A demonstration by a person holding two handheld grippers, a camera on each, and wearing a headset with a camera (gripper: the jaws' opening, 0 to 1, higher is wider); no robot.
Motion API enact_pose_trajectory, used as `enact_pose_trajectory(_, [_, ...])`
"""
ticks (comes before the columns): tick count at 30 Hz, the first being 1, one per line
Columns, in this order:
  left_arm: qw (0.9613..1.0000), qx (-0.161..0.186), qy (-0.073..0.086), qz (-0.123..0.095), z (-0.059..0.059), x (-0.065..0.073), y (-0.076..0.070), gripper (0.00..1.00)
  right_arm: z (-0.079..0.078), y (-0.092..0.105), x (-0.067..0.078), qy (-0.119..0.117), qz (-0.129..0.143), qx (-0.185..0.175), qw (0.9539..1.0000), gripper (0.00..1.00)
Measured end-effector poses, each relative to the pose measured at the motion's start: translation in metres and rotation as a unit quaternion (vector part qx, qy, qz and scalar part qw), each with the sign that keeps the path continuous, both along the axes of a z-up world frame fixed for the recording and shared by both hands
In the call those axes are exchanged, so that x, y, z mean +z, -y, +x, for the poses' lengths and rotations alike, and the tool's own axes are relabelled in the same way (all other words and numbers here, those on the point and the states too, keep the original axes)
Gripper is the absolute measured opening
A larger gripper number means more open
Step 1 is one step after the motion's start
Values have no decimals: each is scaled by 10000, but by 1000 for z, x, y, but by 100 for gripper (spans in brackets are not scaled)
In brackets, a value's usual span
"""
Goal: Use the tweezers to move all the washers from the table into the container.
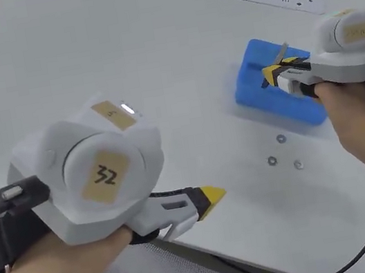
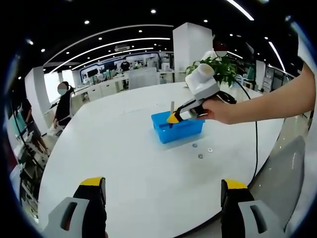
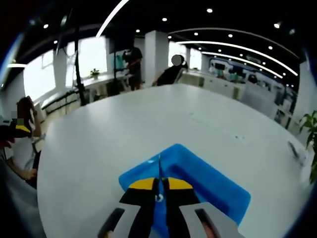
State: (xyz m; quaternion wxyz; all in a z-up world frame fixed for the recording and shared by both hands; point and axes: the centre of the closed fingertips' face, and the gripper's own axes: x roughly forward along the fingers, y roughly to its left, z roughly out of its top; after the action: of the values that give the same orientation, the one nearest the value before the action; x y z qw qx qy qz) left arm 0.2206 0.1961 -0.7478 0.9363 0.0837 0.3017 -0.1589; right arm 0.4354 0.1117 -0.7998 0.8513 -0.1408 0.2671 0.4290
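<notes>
The right gripper [image 1: 272, 76] was seen over the blue container [image 1: 259, 92], its jaws clamped tight on the tweezers [image 1: 282, 52]. The left gripper [image 2: 162, 183] was held back near the table [image 1: 119, 49] edge, jaws spread wide with nothing between them.

Three washers [image 1: 272, 161] lay on the table just beside the container, on the person's side, close together.

The risks, as judged. The tweezers were pinched by a narrow stretch only, so they could be twisted or slid in the jaws on any knock against the container's rim. Whether a washer was carried at the tips could not be told. If one was, it could be dropped outside the wall by a release made too near the edge. The loose washers could be flicked away by a low pass.

In the left gripper view the tweezers' long axis was set close to upright. One end was raised above the jaws, the other aimed down toward the container.
</notes>
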Motion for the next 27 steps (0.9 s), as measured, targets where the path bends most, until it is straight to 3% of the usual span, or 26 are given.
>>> enact_pose_trajectory(7, [10000, 7, 29, 4, 0, 1, 0, 99, -12, 2, 24, 235, 116, 152, 9995, 3])
enact_pose_trajectory(12, [10000, -36, 27, -2, 0, 1, 3, 99, -23, 6, 52, 554, 197, 281, 9979, 3])
enact_pose_trajectory(18, [10000, -35, 40, -22, 0, 2, 4, 99, -48, 11, 78, 510, 557, 282, 9967, 3])
enact_pose_trajectory(27, [10000, -46, 38, -38, -2, 2, 7, 99, -81, 18, 77, 402, 616, 241, 9970, 3])
